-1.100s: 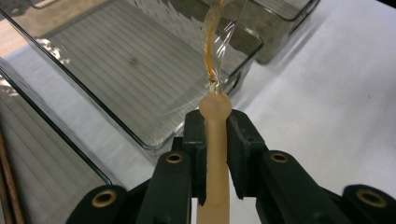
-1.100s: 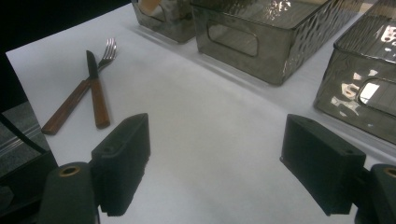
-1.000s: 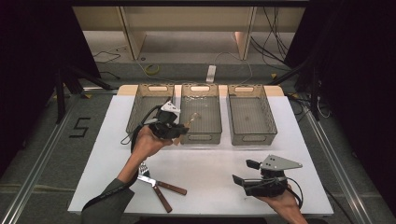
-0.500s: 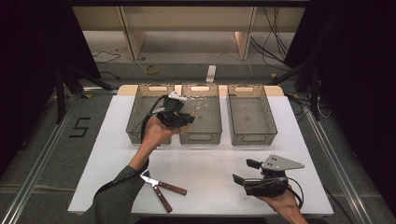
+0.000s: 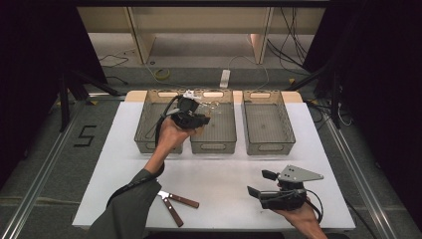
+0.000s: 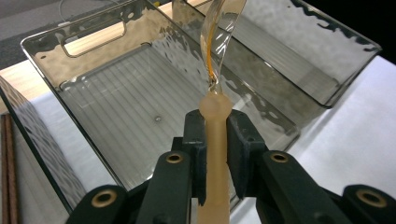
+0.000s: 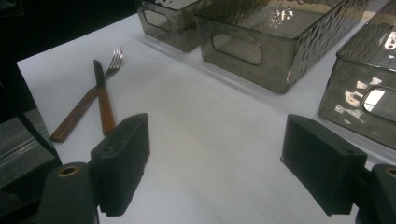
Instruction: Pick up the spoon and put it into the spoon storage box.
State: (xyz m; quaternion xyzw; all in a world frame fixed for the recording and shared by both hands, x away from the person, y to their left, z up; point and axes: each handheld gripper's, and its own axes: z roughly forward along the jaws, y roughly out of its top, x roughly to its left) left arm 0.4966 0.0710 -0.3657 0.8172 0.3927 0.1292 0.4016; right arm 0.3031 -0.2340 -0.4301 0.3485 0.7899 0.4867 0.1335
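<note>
At the near right edge of the white table [image 5: 318, 149], your right gripper [image 5: 271, 190] rests with its jaws spread wide, nothing between them. To its left, a wooden-handled fork [image 7: 88, 100] and knife [image 7: 103, 105] lie crossed on the table. Farther out, your left gripper [image 6: 215, 135] clamps the beige handle of a utensil [image 6: 215, 154], whose clear head points up and away over the middle bin [image 5: 215, 144]. An empty right bin [image 5: 267, 144] stands beside it.
</note>
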